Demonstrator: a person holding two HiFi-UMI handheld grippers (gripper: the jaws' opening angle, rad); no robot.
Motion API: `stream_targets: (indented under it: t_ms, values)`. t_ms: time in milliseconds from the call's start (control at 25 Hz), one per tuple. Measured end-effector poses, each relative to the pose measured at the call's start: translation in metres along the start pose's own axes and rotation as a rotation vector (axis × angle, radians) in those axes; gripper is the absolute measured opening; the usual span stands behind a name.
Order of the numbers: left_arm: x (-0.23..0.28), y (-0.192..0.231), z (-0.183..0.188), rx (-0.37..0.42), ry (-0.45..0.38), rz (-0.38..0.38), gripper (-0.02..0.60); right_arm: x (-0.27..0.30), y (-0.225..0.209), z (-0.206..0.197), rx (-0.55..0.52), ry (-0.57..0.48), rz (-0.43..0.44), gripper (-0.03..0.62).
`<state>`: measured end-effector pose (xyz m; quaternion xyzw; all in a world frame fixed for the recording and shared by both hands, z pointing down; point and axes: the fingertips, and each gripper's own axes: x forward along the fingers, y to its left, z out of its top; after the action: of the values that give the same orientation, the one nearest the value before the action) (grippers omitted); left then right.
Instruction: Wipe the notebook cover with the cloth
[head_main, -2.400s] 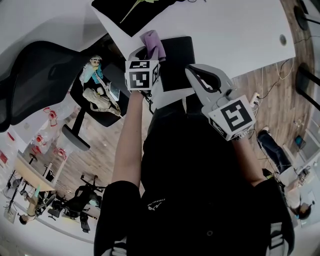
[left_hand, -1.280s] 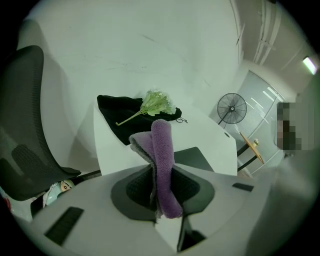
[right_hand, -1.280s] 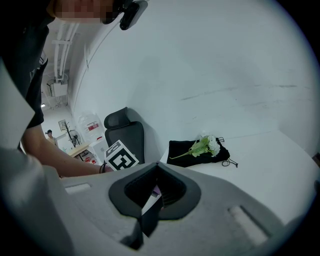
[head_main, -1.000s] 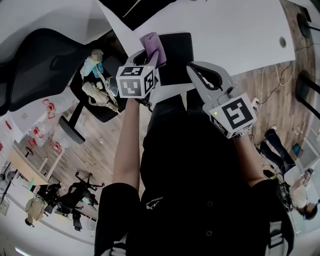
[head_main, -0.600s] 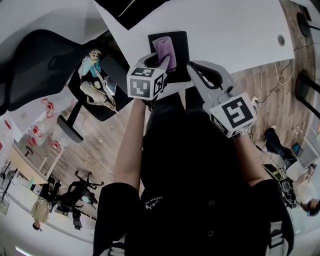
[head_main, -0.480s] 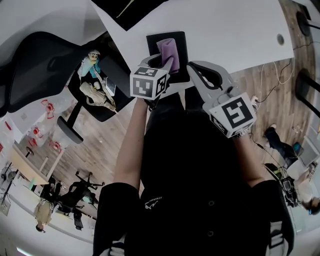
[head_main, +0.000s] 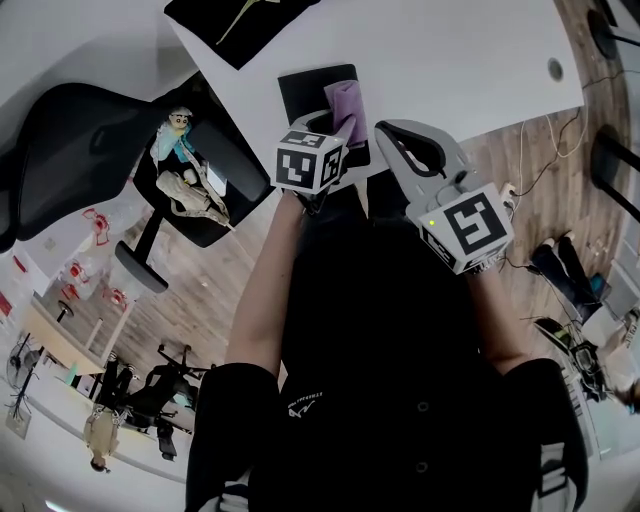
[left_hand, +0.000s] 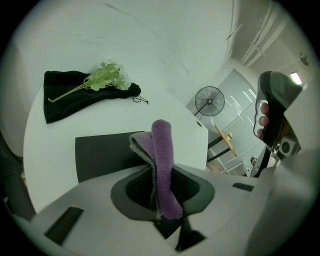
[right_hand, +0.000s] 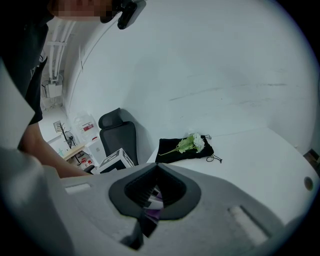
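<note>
Since the earlier moment the left gripper (head_main: 328, 128), clamped tight on the folded purple cloth (head_main: 347, 104), had slid rightward across the dark notebook (head_main: 300, 92) just beneath it, the wiping seemingly partway done, while the right gripper (head_main: 390, 140) hung close beside, jaws together, empty.

White table (head_main: 450, 50), black pouch (left_hand: 65, 100) under a green flower sprig (left_hand: 102, 77), black office chair (head_main: 70, 140), perhaps dolls (head_main: 180, 150) beside it.
</note>
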<state>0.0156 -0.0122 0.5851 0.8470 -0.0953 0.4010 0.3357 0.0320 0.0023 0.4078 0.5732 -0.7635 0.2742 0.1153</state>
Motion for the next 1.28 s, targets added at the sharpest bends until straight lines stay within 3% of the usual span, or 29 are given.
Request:
stream_targets:
  t_ms: [440,1280]
  values:
    - [0.017,0.006,-0.007,-0.047,0.033,0.011,0.083,-0.002,-0.015,-0.003,0.013,0.014,-0.005,0.005]
    - [0.017,0.013,-0.01,-0.008,0.064,0.022,0.084,0.004,-0.008,-0.001,0.001,0.016,-0.005,0.005]
